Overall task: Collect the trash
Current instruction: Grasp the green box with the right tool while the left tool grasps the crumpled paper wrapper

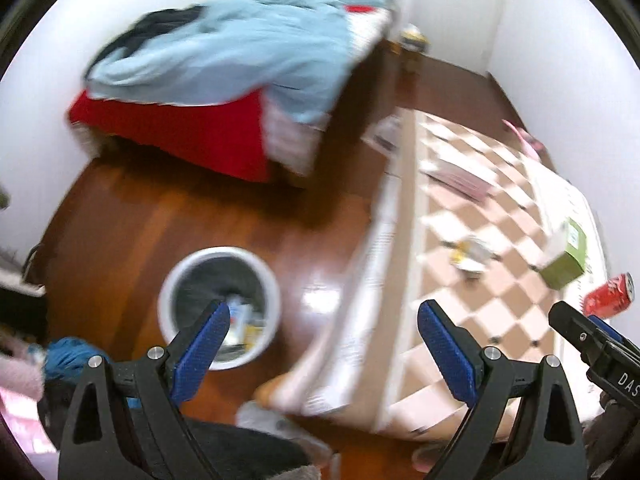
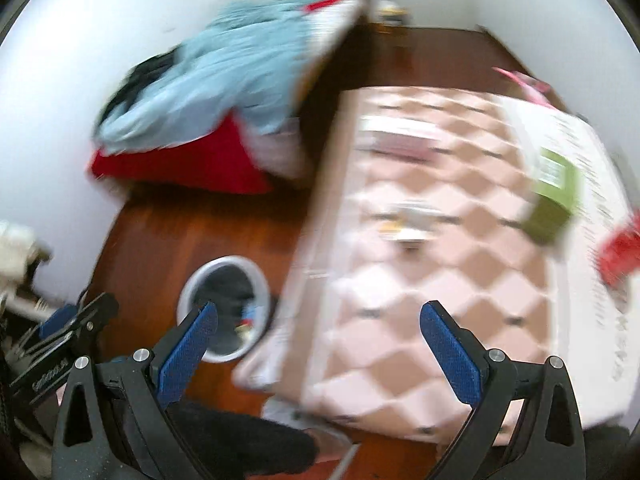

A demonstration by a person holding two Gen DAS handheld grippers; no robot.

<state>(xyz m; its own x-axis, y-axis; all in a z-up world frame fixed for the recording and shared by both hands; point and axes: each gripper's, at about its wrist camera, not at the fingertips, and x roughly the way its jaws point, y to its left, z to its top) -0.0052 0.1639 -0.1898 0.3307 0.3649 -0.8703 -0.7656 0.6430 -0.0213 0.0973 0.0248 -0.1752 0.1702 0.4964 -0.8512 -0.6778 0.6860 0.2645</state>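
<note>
A white round trash bin (image 1: 218, 306) (image 2: 224, 308) with a dark liner stands on the wooden floor beside the table and holds some scraps. On the checkered tablecloth (image 1: 480, 240) (image 2: 440, 280) lie a crumpled wrapper (image 1: 472, 256) (image 2: 412, 224), a green box (image 1: 566, 256) (image 2: 554, 196) and a red soda can (image 1: 610, 294) (image 2: 620, 252). My left gripper (image 1: 324, 356) is open and empty, hanging over the floor between bin and table edge. My right gripper (image 2: 320, 356) is open and empty over the table's near corner. Both views are motion-blurred.
A bed with a light blue duvet (image 1: 240, 56) (image 2: 240, 76) and red sheet (image 1: 180, 132) fills the far side. A flat pink booklet (image 1: 460, 178) lies on the table. Clutter sits at the left edge (image 1: 24, 364). A dark slipper (image 2: 248, 436) shows below.
</note>
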